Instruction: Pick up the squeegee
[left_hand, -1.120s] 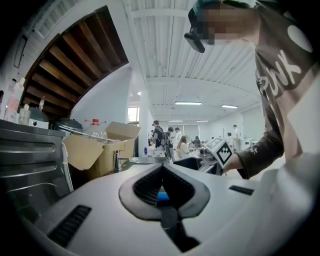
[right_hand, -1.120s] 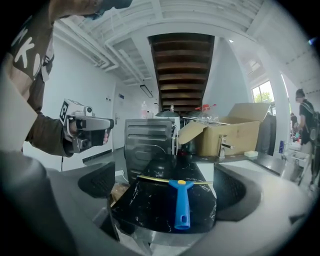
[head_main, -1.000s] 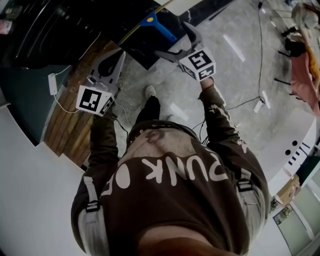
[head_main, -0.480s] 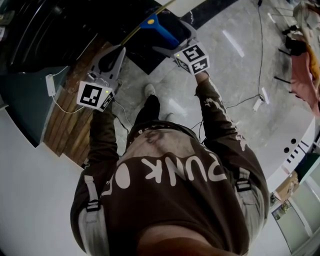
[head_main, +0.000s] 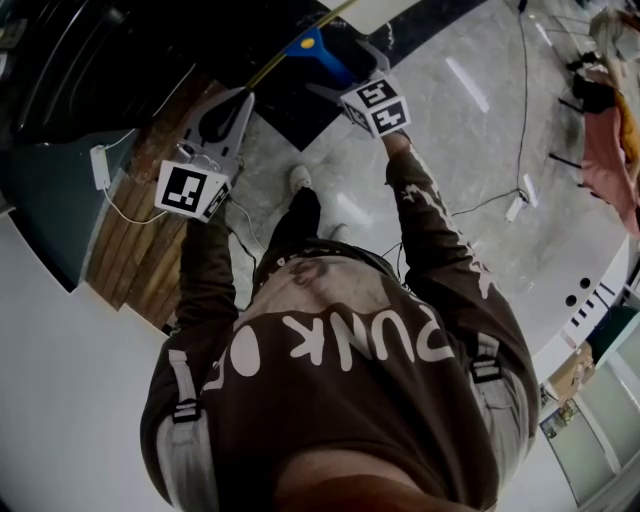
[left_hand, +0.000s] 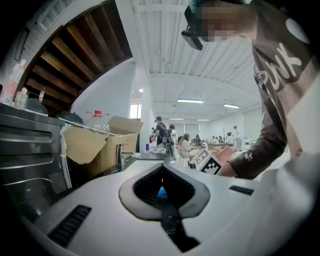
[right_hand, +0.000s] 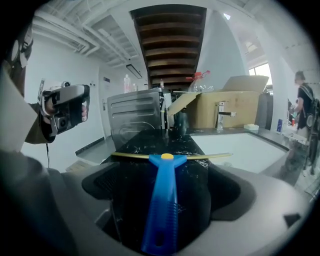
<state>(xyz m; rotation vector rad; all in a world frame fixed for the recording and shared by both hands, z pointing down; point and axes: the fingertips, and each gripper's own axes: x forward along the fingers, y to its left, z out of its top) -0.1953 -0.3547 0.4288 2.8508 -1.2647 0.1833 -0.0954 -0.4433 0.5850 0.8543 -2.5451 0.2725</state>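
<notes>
The squeegee has a blue ribbed handle (right_hand: 162, 200) and a thin yellow blade (right_hand: 200, 156). It lies on a black marble counter (right_hand: 145, 140) with its handle pointing toward me. My right gripper (right_hand: 165, 182) is low over it, one jaw on each side of the handle. The jaws are closing, but their pads do not touch the handle. In the head view the right gripper (head_main: 340, 68) sits at the blue handle (head_main: 318, 52). My left gripper (head_main: 238, 102) hangs off to the left, shut and holding nothing. In its own view the left gripper (left_hand: 161, 167) points level.
Behind the counter stand a steel appliance (right_hand: 134, 117), a cardboard box (right_hand: 235, 107) and a faucet (right_hand: 221, 114) over a white basin (right_hand: 235, 145). A wooden step (head_main: 150, 250) and cables (head_main: 500, 205) lie on the floor. Several people sit in the far room (left_hand: 187, 145).
My right gripper has dropped and gone forward, so it now straddles the squeegee handle with its jaws slightly narrower. The left gripper has shifted only a little.
</notes>
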